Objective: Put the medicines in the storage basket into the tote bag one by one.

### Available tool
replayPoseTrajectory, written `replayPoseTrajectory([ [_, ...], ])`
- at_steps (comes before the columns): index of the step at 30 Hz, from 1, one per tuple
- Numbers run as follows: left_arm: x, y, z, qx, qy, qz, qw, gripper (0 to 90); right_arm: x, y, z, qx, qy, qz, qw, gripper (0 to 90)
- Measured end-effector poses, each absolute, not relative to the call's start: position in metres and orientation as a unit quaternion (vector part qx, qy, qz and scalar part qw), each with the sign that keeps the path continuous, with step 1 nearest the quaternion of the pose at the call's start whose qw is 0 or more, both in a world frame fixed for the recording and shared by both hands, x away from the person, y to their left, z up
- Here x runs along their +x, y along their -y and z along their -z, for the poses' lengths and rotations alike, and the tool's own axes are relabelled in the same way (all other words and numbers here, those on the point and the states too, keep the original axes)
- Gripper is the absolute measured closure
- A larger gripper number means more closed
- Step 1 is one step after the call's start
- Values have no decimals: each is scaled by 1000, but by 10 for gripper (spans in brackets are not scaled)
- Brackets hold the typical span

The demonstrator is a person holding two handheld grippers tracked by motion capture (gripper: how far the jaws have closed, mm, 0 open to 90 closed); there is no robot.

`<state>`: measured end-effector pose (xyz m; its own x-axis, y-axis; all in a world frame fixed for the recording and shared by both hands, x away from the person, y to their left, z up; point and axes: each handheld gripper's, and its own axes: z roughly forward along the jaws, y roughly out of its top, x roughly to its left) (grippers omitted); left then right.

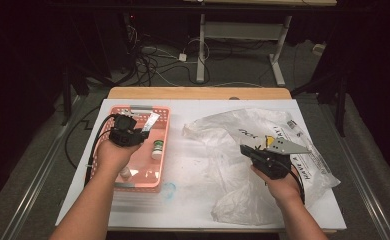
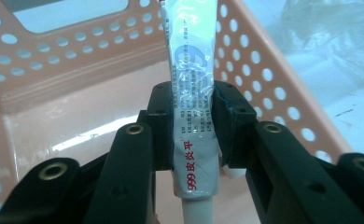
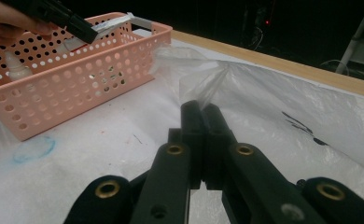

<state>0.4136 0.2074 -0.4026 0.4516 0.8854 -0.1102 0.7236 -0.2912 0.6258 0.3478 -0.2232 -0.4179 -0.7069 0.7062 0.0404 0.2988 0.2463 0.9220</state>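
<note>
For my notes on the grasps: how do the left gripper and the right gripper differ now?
The left gripper is shut on a stiff white tube; the right gripper is shut on thin clear bag film. The left gripper's jaws stand apart by the tube's width; the right gripper's jaws nearly meet. The left gripper is above the pink basket; the right gripper is beside the basket. Both hold something.

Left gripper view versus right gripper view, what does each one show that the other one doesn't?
Left gripper view: red print on the white ointment tube, which the left gripper clamps above the basket floor. Right gripper view: the right gripper shut on a pinch of the clear plastic bag, a small white bottle behind the basket wall, and a blue ring drawn on the table cover. Both: the pink perforated basket and the tube.
</note>
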Motion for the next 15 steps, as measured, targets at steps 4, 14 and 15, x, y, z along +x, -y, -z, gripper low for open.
replayPoseTrajectory([
  [4, 406, -205, 398, 793, -502, -129, 319, 683, 347, 223, 417, 327, -764, -520, 197, 900],
  [14, 385, -196, 393, 793, -489, -121, 342, 683, 347, 224, 416, 325, -763, -522, 199, 900],
  [15, 383, -195, 392, 792, -489, -121, 346, 683, 347, 223, 416, 326, -763, -522, 197, 900],
])
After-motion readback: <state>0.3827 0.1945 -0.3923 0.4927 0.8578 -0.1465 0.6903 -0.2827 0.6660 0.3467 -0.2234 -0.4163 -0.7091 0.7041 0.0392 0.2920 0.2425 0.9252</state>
